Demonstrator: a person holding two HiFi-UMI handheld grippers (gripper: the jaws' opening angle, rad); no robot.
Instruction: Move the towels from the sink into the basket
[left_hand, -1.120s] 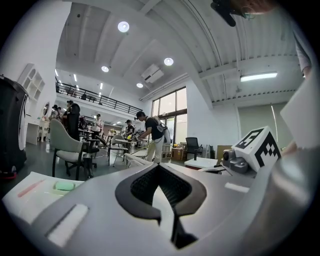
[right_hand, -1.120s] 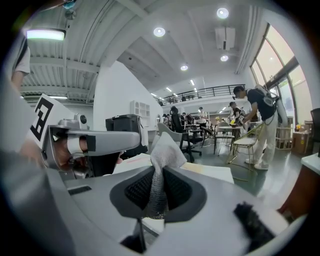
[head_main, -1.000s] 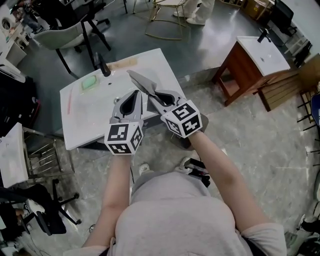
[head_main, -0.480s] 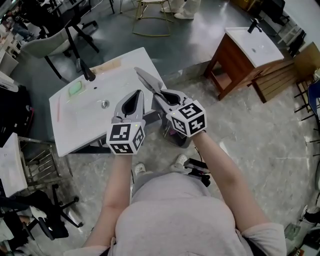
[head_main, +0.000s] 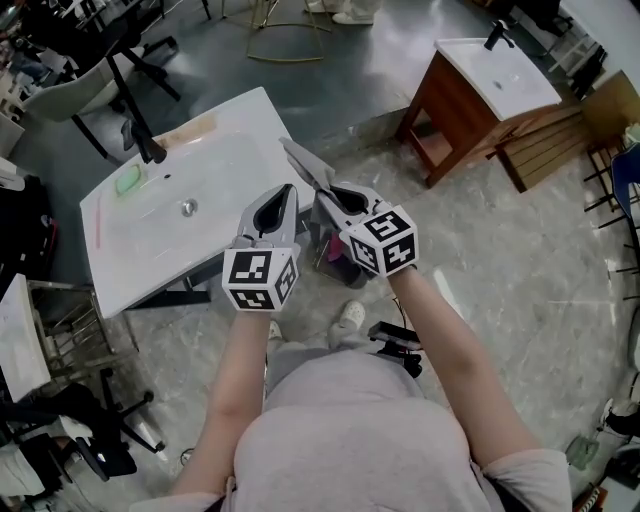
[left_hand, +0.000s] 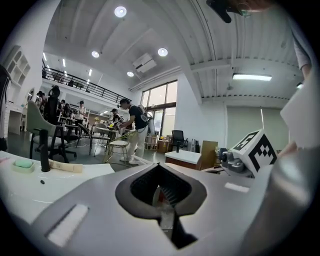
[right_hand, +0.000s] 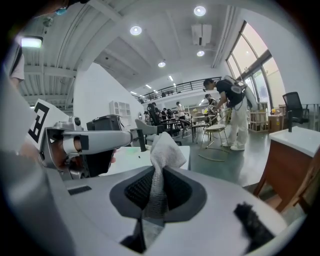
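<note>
Now the right tool (head_main: 322, 193) is clenched on a gray towel (head_main: 303, 162) poking out past its tips. Beside it, the left tool (head_main: 283, 192) is clenched shut.

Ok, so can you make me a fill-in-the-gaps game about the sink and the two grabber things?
1. The right gripper has its fingers shut on a grey ____.
2. The faucet on the white sink is coloured ____.
3. The small block lying beside the faucet is coloured ____.
4. The left gripper has its fingers together and holds ____.

Missing words: towel, black, green, nothing.
</note>
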